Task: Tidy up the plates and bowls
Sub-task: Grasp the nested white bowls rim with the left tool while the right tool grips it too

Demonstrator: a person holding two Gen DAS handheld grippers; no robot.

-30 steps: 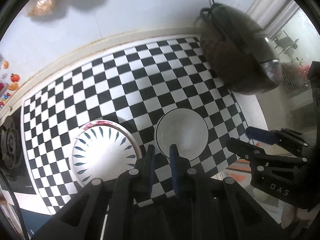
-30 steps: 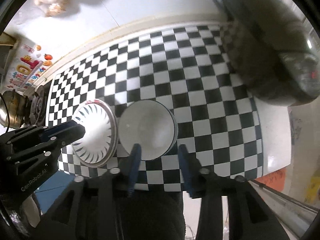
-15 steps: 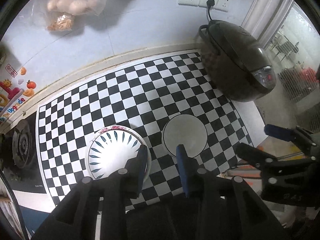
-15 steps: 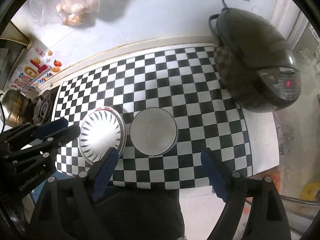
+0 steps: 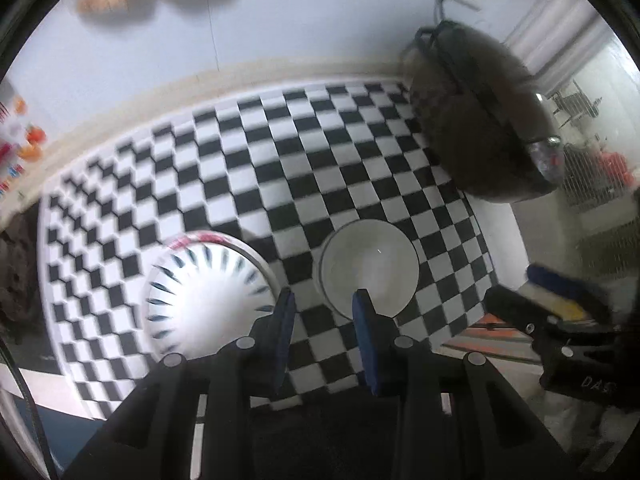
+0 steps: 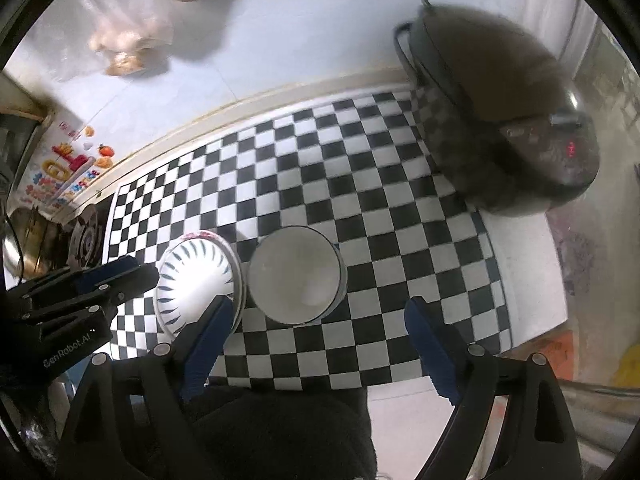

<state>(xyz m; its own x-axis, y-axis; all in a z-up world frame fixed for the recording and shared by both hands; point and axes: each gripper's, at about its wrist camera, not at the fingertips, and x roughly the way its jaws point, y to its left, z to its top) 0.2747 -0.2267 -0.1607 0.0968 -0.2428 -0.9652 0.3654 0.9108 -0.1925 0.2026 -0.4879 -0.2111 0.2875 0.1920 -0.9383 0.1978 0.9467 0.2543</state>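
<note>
A plain white bowl [image 5: 370, 268] [image 6: 296, 276] stands on the checkered cloth, with a second rim showing around its right side. Just left of it sits a white bowl with blue dashes [image 5: 208, 300] [image 6: 196, 280], and a red-marked rim shows behind that one. My left gripper [image 5: 323, 300] hovers over the gap between the two bowls. Its jaws are a little apart with nothing between them. My right gripper [image 6: 318, 312] hangs above the plain bowl's near edge, jaws wide open and empty. Each gripper also shows in the other's view, the right [image 5: 540, 300] and the left [image 6: 120, 276].
A dark rice cooker [image 5: 480, 120] [image 6: 500, 120] stands at the back right, plugged into the wall. A gas burner [image 6: 84, 236] lies off the cloth's left edge. Plastic bags [image 6: 128, 40] hang on the wall. The cloth [image 6: 360, 200] ends at the counter's front edge.
The left jaws have parted slightly from nearly shut. The right jaws have spread from half open to wide. Both bowls stay in place.
</note>
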